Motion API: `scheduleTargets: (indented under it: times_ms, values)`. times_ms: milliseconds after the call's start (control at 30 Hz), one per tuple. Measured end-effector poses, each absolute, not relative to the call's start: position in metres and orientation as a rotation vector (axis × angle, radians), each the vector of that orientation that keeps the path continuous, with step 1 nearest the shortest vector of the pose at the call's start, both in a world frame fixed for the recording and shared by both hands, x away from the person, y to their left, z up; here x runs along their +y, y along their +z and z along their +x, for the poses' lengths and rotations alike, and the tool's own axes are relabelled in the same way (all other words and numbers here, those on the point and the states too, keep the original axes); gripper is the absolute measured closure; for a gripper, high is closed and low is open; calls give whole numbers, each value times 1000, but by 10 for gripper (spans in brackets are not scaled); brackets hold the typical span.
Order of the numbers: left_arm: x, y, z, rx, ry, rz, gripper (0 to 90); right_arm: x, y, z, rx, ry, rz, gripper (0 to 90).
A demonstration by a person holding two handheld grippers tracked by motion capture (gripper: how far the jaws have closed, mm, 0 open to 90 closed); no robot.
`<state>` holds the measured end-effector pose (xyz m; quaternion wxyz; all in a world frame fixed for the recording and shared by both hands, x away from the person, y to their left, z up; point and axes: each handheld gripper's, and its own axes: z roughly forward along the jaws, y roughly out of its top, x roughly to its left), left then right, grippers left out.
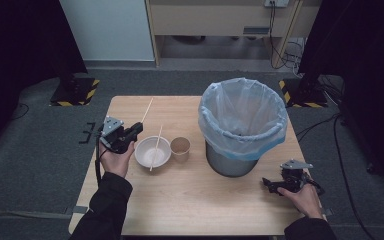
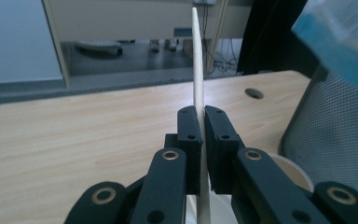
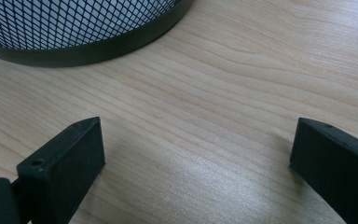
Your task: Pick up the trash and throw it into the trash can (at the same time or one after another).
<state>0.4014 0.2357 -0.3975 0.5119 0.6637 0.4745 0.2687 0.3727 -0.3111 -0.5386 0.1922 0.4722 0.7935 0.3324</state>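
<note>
My left gripper (image 1: 136, 129) is held above the table's left side, just left of a white bowl (image 1: 145, 156). It is shut on a wooden chopstick (image 1: 147, 109) that sticks out past the jaws toward the far edge. In the left gripper view the chopstick (image 2: 196, 56) stands upright, pinched between the two pads of the gripper (image 2: 203, 116). A second chopstick (image 1: 156, 147) leans across the bowl. My right gripper (image 1: 268, 184) rests low at the front right. Its jaws (image 3: 196, 144) are open over bare wood, with nothing between them.
A brown paper cup (image 1: 180, 148) stands right of the bowl. A metal mesh bin (image 1: 230, 165) lined with a pale blue bag (image 1: 242, 112) fills the right middle of the wooden table (image 1: 190, 200); its base (image 3: 74, 28) lies close ahead of the right gripper.
</note>
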Motion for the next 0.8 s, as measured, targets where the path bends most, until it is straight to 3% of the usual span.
scheduleTargets:
  times_ms: [800]
  values:
    - [215, -343, 374, 920, 654, 1485, 852, -311, -539, 373, 2226, 934, 1325, 30]
